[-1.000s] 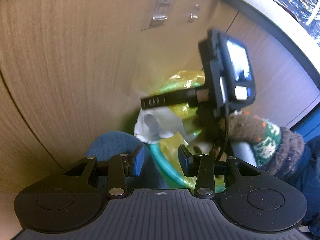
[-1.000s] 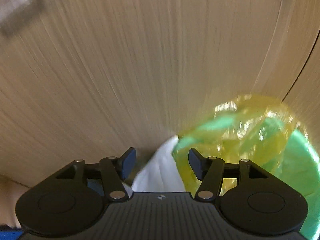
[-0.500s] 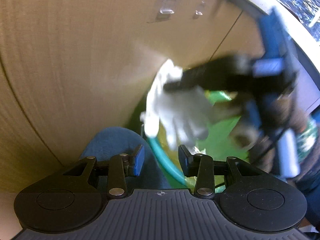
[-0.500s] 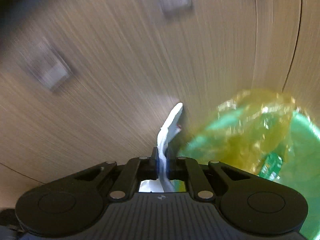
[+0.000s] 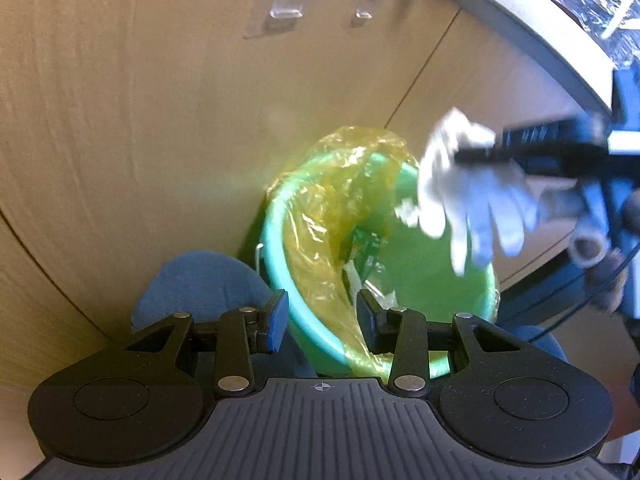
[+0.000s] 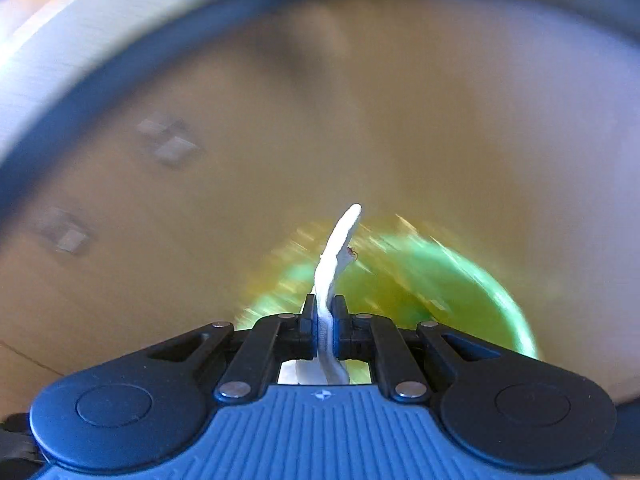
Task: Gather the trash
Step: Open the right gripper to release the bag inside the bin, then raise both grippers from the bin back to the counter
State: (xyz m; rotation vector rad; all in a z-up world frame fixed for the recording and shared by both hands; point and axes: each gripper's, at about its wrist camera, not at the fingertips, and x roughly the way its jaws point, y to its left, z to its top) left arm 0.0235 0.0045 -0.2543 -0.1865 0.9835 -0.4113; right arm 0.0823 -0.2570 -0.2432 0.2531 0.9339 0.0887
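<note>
A: The right claw is clamped tight on a white tissue; the paper stands up in a thin strip between the pads, and more of it bunches behind them.

B: And in the left wrist view?

A: The same tissue hangs in a blurred, crumpled mass from the right claw's black tip, above the right side of a green bucket; it is clear of the rim.

B: The left claw?

A: The left claw stands wide and holds nothing; its blue-padded fingers sit on either side of the bucket's near rim, though whether they touch it I cannot tell.

B: What is in the bucket?

A: A yellow plastic liner is draped inside and bunched over the far edge; at the bottom lie small scraps, some white, one green, too small to name.

B: Surroundings?

A: The bucket stands against a wooden cupboard door with two clear stick-on hooks; a worktop edge runs above at upper right; blue fabric shows to the bucket's left.
</note>
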